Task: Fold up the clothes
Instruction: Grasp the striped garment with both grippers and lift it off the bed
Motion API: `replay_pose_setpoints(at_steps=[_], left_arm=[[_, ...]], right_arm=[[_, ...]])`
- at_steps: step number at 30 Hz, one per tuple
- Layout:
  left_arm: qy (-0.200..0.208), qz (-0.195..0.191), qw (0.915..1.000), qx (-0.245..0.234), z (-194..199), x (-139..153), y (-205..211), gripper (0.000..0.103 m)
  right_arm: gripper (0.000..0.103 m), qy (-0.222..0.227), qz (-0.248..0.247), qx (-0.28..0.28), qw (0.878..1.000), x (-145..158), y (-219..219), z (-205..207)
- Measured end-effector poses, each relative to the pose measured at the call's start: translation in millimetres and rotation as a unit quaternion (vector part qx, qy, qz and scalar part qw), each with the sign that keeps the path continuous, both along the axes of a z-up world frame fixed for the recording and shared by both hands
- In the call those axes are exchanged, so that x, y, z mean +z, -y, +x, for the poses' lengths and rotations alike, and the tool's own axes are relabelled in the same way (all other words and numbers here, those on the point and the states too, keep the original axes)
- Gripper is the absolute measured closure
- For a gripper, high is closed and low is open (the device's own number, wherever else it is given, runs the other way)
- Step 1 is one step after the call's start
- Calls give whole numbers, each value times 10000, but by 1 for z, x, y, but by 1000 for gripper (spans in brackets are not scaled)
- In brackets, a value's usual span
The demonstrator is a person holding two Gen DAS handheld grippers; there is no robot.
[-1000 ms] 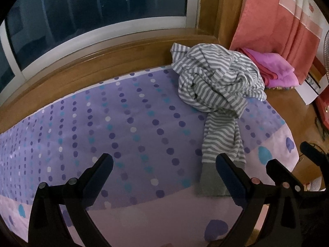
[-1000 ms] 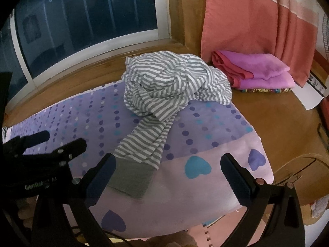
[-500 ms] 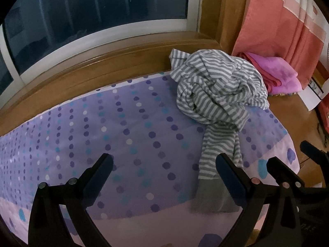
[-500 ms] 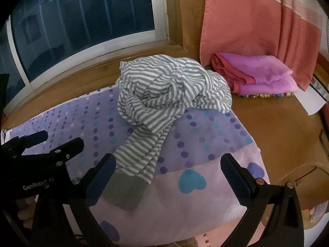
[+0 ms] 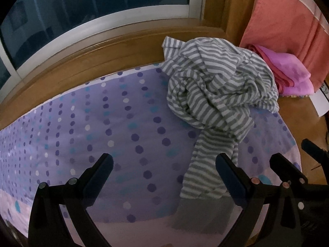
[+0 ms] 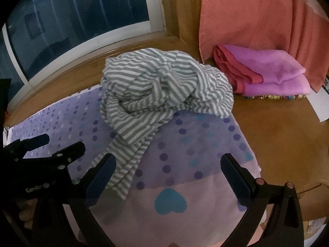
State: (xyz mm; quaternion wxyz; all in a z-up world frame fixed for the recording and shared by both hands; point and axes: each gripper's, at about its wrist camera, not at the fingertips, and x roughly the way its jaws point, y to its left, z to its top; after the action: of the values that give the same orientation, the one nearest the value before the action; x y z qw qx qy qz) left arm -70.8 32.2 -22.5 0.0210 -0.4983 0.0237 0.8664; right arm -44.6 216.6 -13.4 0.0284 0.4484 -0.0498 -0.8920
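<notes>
Grey-and-white striped garment [image 5: 218,94] lies crumpled in a heap on the dotted purple sheet [image 5: 102,133], toward the far right end of the bed, up against the wooden window ledge [image 5: 102,57]. In the left wrist view the heap sits at about 1 o'clock from centre. One sleeve [image 5: 207,164] trails out of the heap toward the near edge, ending in a plain grey cuff [image 5: 201,214] at about 5 o'clock, flat on the pale pink border.

Left gripper [image 5: 164,177] hovers above the sheet, jaws spread wide, nothing between them. Its right finger [image 5: 230,177] overlaps the sleeve in the picture; contact cannot be told.

Right gripper [image 6: 168,177] also spread wide, empty, over the pink border near a blue heart print [image 6: 170,200]. In the right wrist view the heap [image 6: 164,90] is at 12 o'clock and the sleeve [image 6: 127,154] runs down to 8 o'clock, passing behind the left finger [image 6: 102,175]. The left gripper's black body [image 6: 41,164] shows at 9 o'clock, just beside.

Folded pink towels [image 6: 265,72] stacked at 2 o'clock on the wooden surface, near the heap but apart. Salmon curtain [image 6: 257,14] hangs behind them. Dark window [image 5: 92,4] at 11 o'clock.
</notes>
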Motion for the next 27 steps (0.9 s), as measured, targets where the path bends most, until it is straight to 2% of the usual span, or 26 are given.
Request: replay_pose_setpoints(at_steps=[7, 11, 16, 22, 27], left_arm=[[84, -6, 10000, 43, -21, -5, -17, 1], [-140, -21, 9998, 168, -39, -1, -22, 1], [-198, -126, 9994, 247, -61, -3, -29, 1], [-152, -127, 9994, 297, -83, -12, -33, 1], [-113, -155, 9992, 339, -103, -26, -35, 1]], right_arm=[[0, 92, -137, 177, 9997, -11, -18, -26], [0, 46, -82, 325, 9994, -14, -23, -46], [0, -29, 43, 561, 9984, -18, -22, -68], [0, -460, 487, 780, 9947, -14, -18, -86], [0, -849, 981, 1098, 9855, -16, -9, -105]])
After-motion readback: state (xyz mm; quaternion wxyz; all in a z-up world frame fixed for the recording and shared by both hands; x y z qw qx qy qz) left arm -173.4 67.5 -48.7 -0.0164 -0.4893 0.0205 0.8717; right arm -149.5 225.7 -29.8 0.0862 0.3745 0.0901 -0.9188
